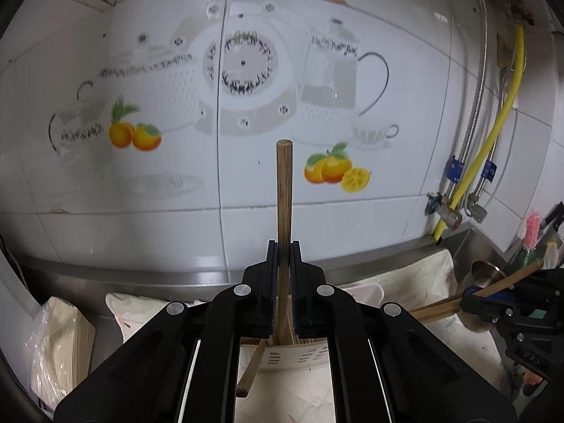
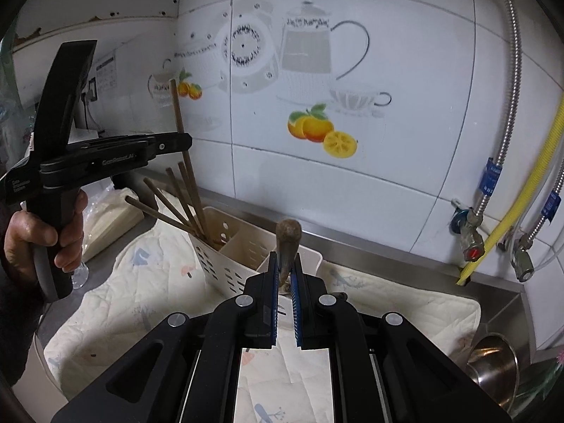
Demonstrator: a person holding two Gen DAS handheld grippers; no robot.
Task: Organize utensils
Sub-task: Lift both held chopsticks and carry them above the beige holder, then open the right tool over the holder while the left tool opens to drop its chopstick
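My left gripper (image 1: 283, 246) is shut on a brown wooden chopstick (image 1: 283, 190) held upright, its lower end down in the white slotted utensil holder (image 1: 282, 356). In the right wrist view the left gripper (image 2: 185, 141) holds that chopstick (image 2: 178, 112) over the holder (image 2: 225, 264), where several chopsticks (image 2: 169, 204) lean. My right gripper (image 2: 285, 264) is shut on a wooden-handled utensil (image 2: 287, 243) near the holder's right compartment. In the left wrist view the right gripper (image 1: 469, 299) grips wooden sticks (image 1: 437, 308).
A quilted cloth (image 2: 387, 303) covers the steel counter. A steel ladle (image 2: 493, 363) lies at the right. Hoses and valves (image 2: 472, 232) run down the tiled wall. A bagged stack (image 1: 56, 345) sits at the left.
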